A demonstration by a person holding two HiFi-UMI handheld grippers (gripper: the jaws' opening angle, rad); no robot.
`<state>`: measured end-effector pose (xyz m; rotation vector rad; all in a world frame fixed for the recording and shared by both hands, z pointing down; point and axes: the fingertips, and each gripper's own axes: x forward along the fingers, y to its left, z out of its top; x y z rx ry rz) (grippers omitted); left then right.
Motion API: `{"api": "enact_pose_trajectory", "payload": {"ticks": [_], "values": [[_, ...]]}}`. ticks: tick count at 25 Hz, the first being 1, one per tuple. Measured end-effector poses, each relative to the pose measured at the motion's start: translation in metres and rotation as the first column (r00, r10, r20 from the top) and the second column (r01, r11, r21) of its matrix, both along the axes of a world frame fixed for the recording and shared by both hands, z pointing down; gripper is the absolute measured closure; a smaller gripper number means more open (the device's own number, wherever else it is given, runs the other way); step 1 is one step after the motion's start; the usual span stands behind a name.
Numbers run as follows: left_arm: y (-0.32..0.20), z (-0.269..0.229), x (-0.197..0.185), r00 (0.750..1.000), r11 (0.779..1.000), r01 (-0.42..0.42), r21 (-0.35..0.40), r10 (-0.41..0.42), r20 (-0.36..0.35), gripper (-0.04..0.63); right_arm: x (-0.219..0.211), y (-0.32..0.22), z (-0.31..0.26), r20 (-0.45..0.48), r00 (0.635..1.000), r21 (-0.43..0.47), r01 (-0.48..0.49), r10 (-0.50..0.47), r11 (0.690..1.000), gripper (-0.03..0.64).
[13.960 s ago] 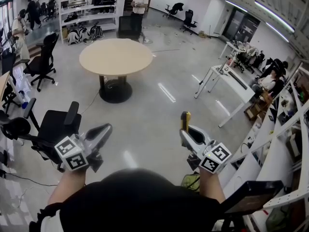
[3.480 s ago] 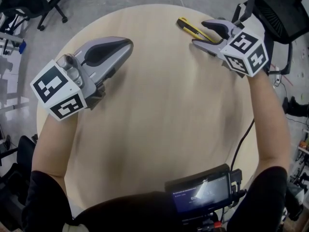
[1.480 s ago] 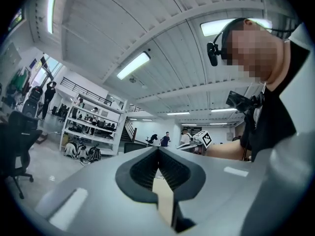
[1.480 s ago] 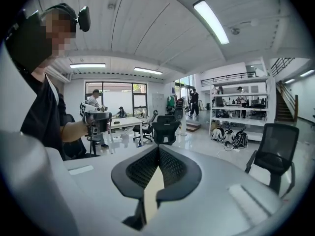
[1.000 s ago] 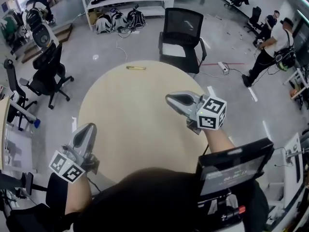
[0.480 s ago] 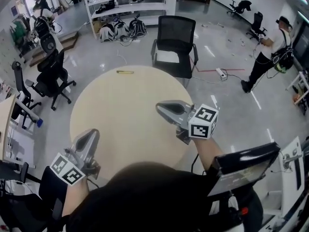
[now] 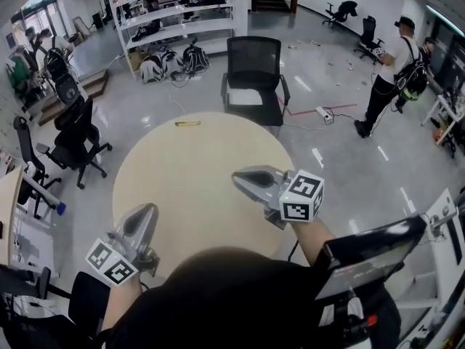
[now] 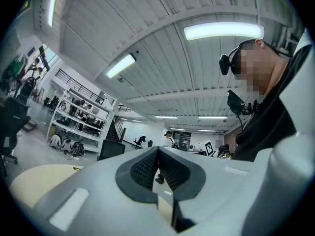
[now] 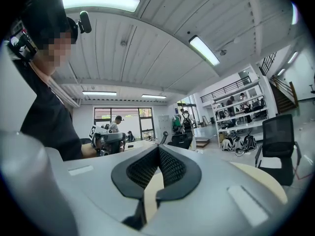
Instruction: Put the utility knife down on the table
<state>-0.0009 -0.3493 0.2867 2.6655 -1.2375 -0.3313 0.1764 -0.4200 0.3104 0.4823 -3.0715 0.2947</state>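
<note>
Carries the utility knife (image 7: 187, 123) no more: leaves it lying at the 12 o'clock edge of the table (image 7: 182, 173). Closes the right gripper (image 7: 237, 178), empty, and pulls it back to 3 o'clock, the left gripper (image 7: 149, 210) to 8 o'clock.

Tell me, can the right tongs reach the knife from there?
Probably not without moving closer. The knife lies at the far edge of the table, and the right tongs, shut and empty, hang over its near side. Nothing stands between them, so the way looks free.
</note>
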Motion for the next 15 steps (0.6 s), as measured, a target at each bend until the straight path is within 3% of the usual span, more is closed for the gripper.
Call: {"api": "enact_pose_trajectory", "payload": {"ticks": [8, 15], "values": [[0.000, 0.005, -0.034, 0.999, 1.000, 0.001, -0.004, -0.001, -0.034, 0.595, -0.036, 0.002, 0.002, -0.027, 1.000, 0.011, 0.015, -0.015, 1.000, 0.604], [0.002, 0.016, -0.038, 0.999, 1.000, 0.011, -0.007, -0.011, -0.051, 0.595, -0.038, 0.003, 0.007, -0.041, 0.999, 0.022, 0.023, -0.022, 0.999, 0.603]]}}
